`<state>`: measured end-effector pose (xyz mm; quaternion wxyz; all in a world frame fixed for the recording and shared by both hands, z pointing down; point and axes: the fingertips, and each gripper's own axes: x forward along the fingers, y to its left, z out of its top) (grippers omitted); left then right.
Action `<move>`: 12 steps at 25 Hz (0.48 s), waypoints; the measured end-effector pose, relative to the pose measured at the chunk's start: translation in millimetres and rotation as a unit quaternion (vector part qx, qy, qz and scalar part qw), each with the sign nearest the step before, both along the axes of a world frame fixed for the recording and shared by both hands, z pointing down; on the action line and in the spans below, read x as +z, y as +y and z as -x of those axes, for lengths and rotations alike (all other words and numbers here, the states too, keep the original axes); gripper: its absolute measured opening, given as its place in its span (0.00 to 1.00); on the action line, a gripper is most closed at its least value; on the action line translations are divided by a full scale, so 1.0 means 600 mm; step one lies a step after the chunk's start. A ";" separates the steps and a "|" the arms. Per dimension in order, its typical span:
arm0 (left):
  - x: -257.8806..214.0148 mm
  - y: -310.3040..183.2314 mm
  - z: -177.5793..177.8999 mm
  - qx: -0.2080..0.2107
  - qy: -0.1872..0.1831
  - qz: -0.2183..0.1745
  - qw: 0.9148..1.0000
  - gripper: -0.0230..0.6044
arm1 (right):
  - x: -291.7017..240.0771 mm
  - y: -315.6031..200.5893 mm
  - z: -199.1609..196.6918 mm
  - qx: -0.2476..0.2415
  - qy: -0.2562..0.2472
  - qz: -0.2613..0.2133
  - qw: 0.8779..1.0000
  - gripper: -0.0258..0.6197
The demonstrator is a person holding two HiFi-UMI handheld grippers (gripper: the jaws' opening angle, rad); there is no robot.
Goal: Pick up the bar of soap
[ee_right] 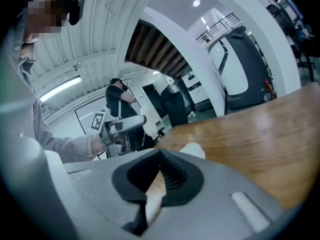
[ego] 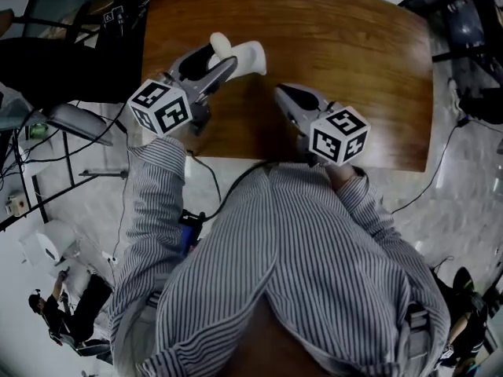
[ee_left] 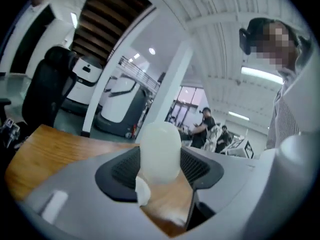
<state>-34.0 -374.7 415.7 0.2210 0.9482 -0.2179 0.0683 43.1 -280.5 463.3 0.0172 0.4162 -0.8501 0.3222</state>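
A white bar of soap (ego: 221, 45) stands up between the jaws of my left gripper (ego: 228, 61), above the far left of the wooden table (ego: 354, 69). In the left gripper view the bar of soap (ee_left: 160, 151) fills the gap between the black pads (ee_left: 200, 166), and the left gripper (ee_left: 160, 156) is shut on it. A second white piece (ego: 253, 58) lies on the table just right of it. My right gripper (ego: 280, 93) hovers nearer me, jaws together and holding nothing. In the right gripper view the white piece (ee_right: 194, 150) shows just past the right gripper (ee_right: 160, 155).
The table's near edge (ego: 259, 160) runs just in front of my striped sleeves. Cables and metal frames (ego: 55, 155) lie on the floor to the left. An office chair (ee_left: 47, 91) stands beyond the table's far side, with people further back.
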 end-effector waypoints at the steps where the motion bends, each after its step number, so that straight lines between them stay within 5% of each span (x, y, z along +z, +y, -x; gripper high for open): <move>1: -0.021 0.017 0.005 -0.025 0.033 -0.004 0.999 0.45 | -0.011 0.002 0.003 -0.001 0.001 -0.008 1.000 0.04; 5: -0.057 0.097 0.017 -0.107 0.112 -0.019 0.988 0.45 | -0.049 -0.003 0.017 -0.005 -0.004 -0.045 0.999 0.04; 12: -0.046 0.182 0.069 -0.211 0.180 -0.006 0.961 0.45 | -0.071 0.019 0.057 -0.020 -0.005 -0.059 0.998 0.04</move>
